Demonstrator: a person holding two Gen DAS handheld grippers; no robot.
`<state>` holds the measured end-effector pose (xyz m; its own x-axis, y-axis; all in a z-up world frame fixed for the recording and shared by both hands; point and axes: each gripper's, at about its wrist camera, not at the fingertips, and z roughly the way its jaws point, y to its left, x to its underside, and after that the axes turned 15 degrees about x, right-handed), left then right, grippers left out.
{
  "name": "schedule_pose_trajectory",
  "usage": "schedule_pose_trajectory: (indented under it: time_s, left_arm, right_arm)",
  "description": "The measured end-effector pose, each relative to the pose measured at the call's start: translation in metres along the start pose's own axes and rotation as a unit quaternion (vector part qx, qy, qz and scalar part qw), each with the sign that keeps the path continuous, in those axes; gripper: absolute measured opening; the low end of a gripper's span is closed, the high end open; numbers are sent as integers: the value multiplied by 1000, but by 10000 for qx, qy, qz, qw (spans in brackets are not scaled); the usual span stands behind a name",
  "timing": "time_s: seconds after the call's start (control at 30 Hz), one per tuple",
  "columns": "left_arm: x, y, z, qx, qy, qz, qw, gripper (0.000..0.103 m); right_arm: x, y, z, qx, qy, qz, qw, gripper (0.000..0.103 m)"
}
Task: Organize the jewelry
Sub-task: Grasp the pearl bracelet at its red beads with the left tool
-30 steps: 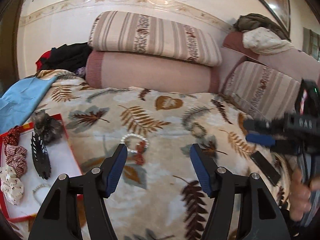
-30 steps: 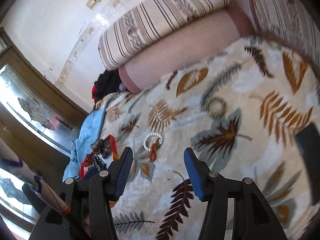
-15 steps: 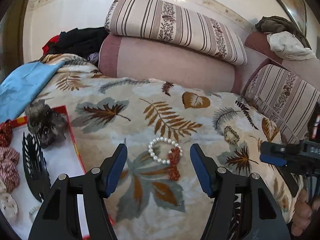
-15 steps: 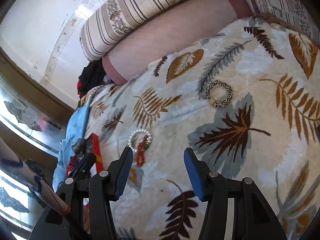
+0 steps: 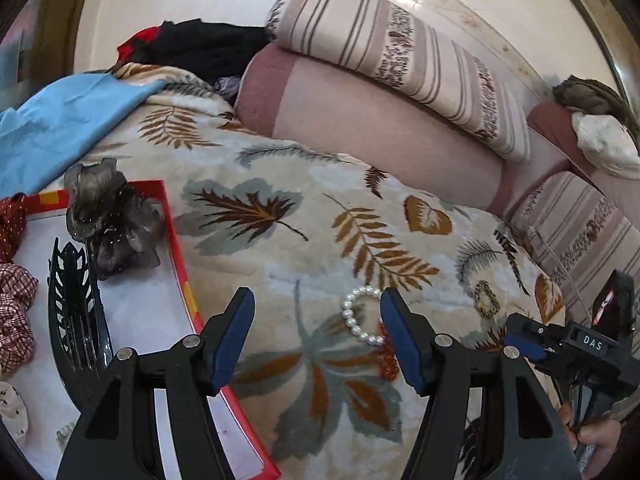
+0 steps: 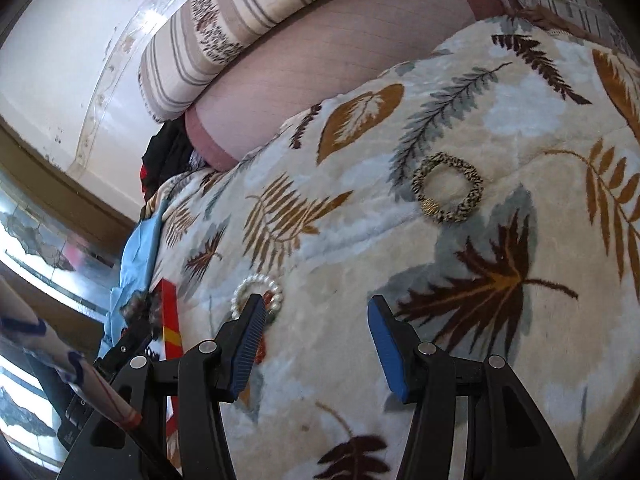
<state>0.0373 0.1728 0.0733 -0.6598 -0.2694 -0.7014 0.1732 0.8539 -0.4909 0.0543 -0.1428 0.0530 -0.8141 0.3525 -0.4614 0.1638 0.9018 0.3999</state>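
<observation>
A white pearl bracelet [image 5: 360,314] lies on the leaf-patterned blanket with a red bead piece [image 5: 387,360] beside it, just ahead of my open, empty left gripper [image 5: 318,338] and partly behind its right finger. It also shows in the right wrist view [image 6: 260,290]. A gold-and-black woven bracelet [image 6: 448,188] lies ahead of my open, empty right gripper [image 6: 318,346]; it also shows in the left wrist view [image 5: 485,299]. A red-rimmed tray [image 5: 182,264] at the left holds a grey claw clip [image 5: 108,220], a black claw clip [image 5: 74,300] and scrunchies [image 5: 14,312].
Pink and striped bolsters [image 5: 380,120] line the far edge of the bed. A blue cloth [image 5: 60,120] and dark clothes [image 5: 200,52] lie at the far left. The right gripper's body [image 5: 576,356] shows at the right of the left wrist view.
Both grippers have moved forward and lower toward the blanket. The left view has swung left, so the tray is nearer and the pearl bracelet sits by the right finger. The woven bracelet looms larger.
</observation>
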Motion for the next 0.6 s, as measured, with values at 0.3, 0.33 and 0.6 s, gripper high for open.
schedule_pose_trajectory:
  time_s: [0.3, 0.33, 0.6]
  left_arm:
    - [10, -11, 23, 43, 327, 280, 9991, 64]
    - [12, -14, 26, 73, 387, 330, 9987, 64]
    - [37, -45, 59, 189, 899, 957, 9912, 62]
  right_arm:
    - [-13, -47, 0, -9, -185, 513, 9985, 58]
    - [-15, -53, -3, -81, -206, 648, 9976, 58]
    - [-19, -67, -12, -49, -328, 873, 9956, 58]
